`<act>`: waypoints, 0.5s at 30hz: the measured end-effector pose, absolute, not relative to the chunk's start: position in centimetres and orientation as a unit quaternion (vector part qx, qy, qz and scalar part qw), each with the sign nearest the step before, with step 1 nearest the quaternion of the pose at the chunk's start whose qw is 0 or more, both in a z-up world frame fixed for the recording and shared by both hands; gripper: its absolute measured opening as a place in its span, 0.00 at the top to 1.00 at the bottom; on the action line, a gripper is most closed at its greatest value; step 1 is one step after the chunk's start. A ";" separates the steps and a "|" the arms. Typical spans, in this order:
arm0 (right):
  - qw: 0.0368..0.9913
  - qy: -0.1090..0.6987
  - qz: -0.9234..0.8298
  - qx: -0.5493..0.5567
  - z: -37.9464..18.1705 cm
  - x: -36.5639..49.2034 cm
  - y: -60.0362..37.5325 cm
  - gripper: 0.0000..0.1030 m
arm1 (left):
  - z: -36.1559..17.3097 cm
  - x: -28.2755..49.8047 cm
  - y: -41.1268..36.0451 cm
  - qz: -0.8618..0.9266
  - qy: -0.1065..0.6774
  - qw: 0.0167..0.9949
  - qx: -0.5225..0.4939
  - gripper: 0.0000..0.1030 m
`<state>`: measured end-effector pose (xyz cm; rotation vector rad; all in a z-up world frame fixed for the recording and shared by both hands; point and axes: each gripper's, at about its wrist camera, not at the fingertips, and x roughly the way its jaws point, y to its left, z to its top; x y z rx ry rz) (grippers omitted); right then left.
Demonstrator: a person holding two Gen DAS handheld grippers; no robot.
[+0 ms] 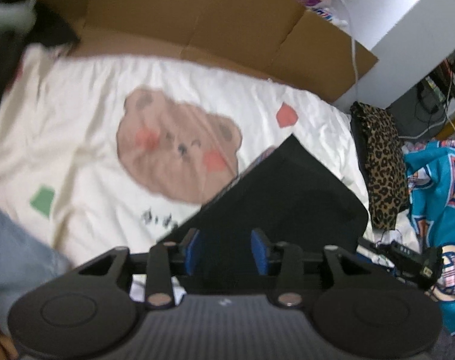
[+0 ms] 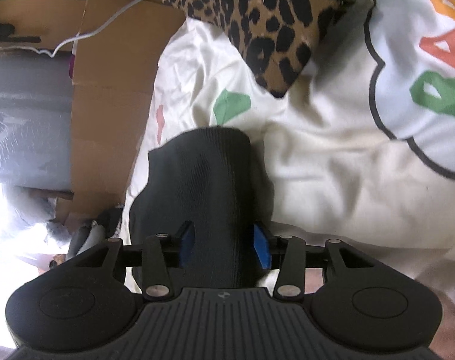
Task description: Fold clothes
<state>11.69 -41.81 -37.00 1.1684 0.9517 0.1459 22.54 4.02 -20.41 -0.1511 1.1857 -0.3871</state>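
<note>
Right wrist view: black folded garment (image 2: 203,186) lying on cream bedding (image 2: 332,165), between parted blue pads (image 2: 262,250) of right gripper (image 2: 224,249), unclamped; leopard-print fabric (image 2: 257,15) at twelve o'clock; left gripper (image 1: 225,250) likewise parted, over the same black cloth, bear print (image 1: 176,147) at eleven.

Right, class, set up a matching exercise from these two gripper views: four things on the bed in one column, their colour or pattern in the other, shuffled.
Things:
1. bear print on the sheet
2. folded garment between the right gripper's fingers
3. cushion
4. jersey at the bed's edge

Colour or pattern:
A. leopard spots
B. black
C. teal
D. brown with pink cheeks

Pairs: 1-D, 2-B, 3-A, 4-C
</note>
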 end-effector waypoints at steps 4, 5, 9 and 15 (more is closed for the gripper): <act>0.726 0.422 0.058 0.540 -37.2 11.0 -41.7 0.56 | -19.2 24.4 0.9 -0.188 0.544 0.816 -0.045 0.51; 0.725 0.418 0.055 0.544 -37.3 10.8 -41.8 0.56 | -19.2 24.9 0.1 -0.194 0.541 0.818 -0.036 0.51; 0.724 0.427 0.058 0.539 -37.2 10.5 -41.8 0.56 | -19.7 26.7 -3.1 -0.217 0.536 0.816 -0.010 0.51; 0.731 0.441 0.056 0.518 -36.8 10.0 -41.7 0.56 | -22.6 28.8 -6.6 -0.253 0.549 0.795 0.058 0.52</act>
